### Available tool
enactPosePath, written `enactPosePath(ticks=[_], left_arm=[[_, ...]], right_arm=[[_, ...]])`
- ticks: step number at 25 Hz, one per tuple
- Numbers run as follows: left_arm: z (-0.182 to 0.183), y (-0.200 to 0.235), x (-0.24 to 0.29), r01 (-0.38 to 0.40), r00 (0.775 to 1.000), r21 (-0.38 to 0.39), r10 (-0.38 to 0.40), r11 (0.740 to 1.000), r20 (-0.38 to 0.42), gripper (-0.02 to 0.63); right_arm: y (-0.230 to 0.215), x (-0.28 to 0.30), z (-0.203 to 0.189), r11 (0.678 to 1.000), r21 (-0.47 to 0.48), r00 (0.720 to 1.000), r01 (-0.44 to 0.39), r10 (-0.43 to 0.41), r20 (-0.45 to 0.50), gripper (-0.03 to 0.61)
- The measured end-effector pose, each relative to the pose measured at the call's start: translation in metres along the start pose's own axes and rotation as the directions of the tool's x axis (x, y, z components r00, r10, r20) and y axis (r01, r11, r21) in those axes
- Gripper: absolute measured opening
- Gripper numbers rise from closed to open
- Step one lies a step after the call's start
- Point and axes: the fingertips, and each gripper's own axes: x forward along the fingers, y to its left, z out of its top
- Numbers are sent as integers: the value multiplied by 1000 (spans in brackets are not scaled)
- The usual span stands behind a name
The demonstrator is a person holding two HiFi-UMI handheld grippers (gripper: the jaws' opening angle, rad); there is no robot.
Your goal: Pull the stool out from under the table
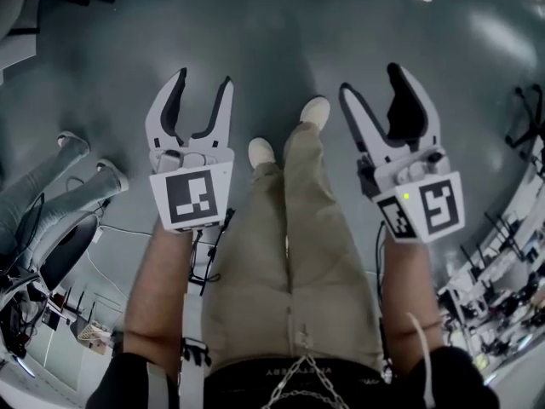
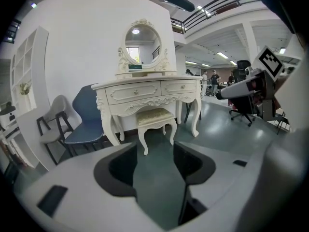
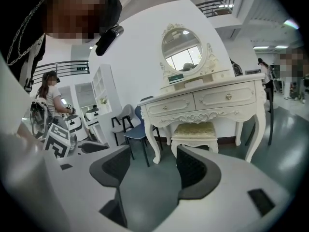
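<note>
A cream stool (image 2: 155, 120) with carved legs and a padded seat stands tucked under a white dressing table (image 2: 147, 92) with an oval mirror, some way ahead across the grey floor. The right gripper view shows the same stool (image 3: 195, 133) under the table (image 3: 205, 102). My left gripper (image 1: 196, 109) and right gripper (image 1: 381, 102) are both open and empty, held side by side over the floor above the person's legs. Between the left jaws (image 2: 153, 164) and the right jaws (image 3: 153, 170) only floor shows. Neither gripper is near the stool.
A blue chair (image 2: 87, 121) and a grey chair (image 2: 53, 124) stand left of the table by the wall. Office chairs (image 2: 244, 93) and people are off to the right. Another person's legs (image 1: 60, 190) and cables lie at the left of the head view.
</note>
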Motion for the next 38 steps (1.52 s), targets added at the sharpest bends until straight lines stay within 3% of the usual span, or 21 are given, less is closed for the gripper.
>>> enactPosePath(ticks=[10,16,22,29,38], left_arm=[[56,-24,59,-35,999,-14,35,999,26,233],[85,-10,78,-82,996,-73,85,994,40,233],[98,0,98,-117,993,-57,119,992,29,233],[101,7,135,-98,995,-62,100,993,25,233],[115,15,190,-35,999,40,34,999,21,233]], right_arm=[[-73,15,14,1000,-3,999,-24,23,-28,275],[-94,30,36,998,-31,998,-59,58,-25,275],[-131,43,47,996,-69,997,-63,60,-44,275],[-153,79,45,997,-67,997,-41,36,-73,275],[-177,116,28,1000,-19,994,7,-9,-106,275]])
